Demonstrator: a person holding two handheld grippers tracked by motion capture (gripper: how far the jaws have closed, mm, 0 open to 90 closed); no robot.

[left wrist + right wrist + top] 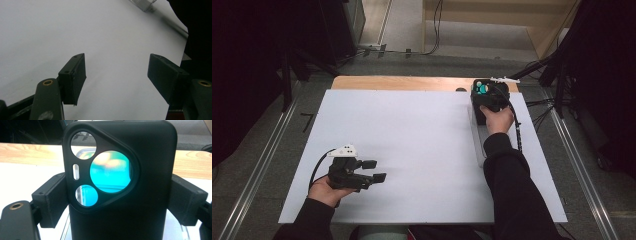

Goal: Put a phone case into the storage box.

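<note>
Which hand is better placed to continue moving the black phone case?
Right: the right tongs are shut on the black phone case. The left tongs are open over bare white board.

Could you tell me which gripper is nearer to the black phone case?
The right one. The right gripper has its jaws against both sides of the black phone case; the left gripper hangs open, far across the white board.

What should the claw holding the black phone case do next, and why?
Probably lift the phone case a little and carry it toward the middle of the white mat. The right claw grips it by both sides at the table's far edge, and the left claw waits open and empty.
</note>
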